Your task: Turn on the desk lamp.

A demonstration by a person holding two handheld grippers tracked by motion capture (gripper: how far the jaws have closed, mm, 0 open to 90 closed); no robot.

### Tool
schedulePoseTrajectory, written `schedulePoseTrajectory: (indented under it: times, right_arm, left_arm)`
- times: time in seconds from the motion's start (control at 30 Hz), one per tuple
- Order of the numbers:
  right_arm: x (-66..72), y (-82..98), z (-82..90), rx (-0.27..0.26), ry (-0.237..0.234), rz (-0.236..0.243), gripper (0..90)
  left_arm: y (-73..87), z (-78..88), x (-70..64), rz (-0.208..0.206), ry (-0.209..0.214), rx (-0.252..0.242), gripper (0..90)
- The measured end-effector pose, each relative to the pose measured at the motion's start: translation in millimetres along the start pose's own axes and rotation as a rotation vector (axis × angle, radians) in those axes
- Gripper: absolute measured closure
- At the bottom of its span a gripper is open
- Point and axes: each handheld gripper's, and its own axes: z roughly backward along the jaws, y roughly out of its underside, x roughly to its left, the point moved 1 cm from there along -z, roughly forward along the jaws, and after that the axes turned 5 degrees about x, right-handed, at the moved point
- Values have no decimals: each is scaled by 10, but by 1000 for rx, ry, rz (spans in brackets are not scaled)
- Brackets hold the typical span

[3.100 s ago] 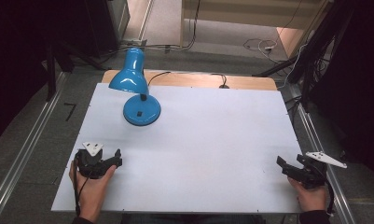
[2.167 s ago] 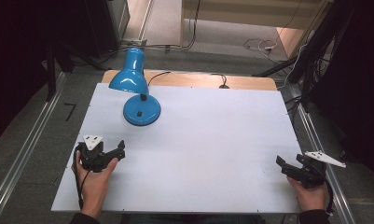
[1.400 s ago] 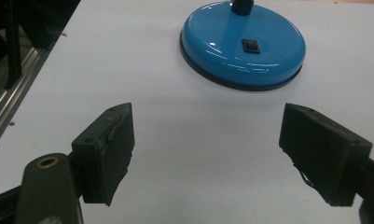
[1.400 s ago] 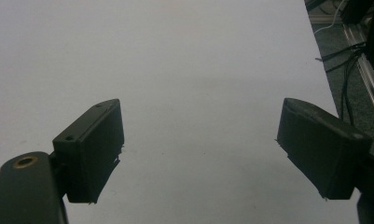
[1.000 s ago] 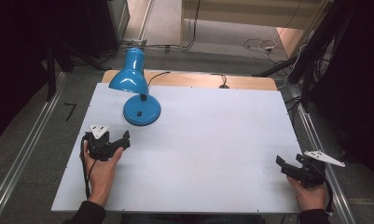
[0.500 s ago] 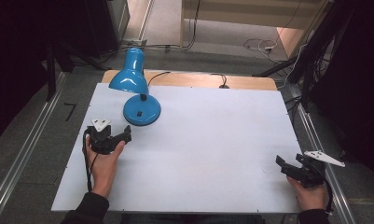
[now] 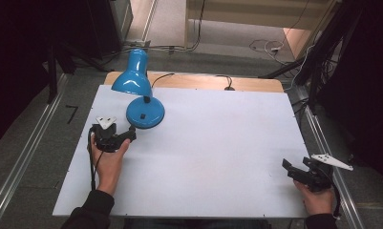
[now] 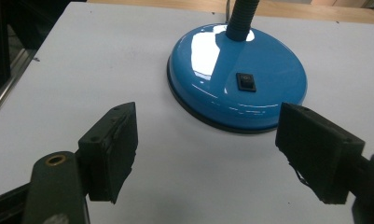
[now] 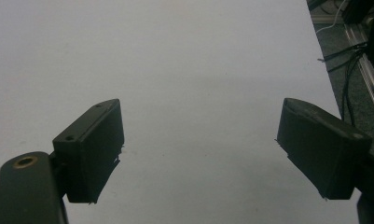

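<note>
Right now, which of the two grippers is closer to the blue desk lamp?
The left gripper: it sits just in front of the blue desk lamp, jaws open towards its round base. The right gripper rests at the table's near right corner.

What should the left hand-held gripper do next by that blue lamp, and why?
Probably ease a little farther forward toward the blue desk lamp's base. The left hand-held gripper stands open just short of the base, touching nothing, and the black rocker switch lies straight ahead between its jaws. The right hand-held gripper rests open at the table's near right corner.
</note>
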Motion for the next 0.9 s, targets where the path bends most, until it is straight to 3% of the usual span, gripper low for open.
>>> schedulePoseTrajectory:
  times: [0.53,0.67,0.7,0.83,0.9]
  right_arm:
    - [0,-2,-6,2,-3,-1,132]
    - [3,-3,-8,2,-4,0,132]
    - [3,-3,-8,2,-4,0,132]
    - [-2,-2,-13,5,-5,1,132]
    - [3,-3,-16,5,-5,0,132]
  left_arm:
    - [-149,-198,-105,-25,7,-8,346]
    - [-171,-267,-125,-27,23,-9,437]
    - [-178,-274,-128,-27,22,-16,501]
    - [-212,-304,-155,-49,1,-50,613]
    - [-225,-349,-163,-47,13,-43,634]
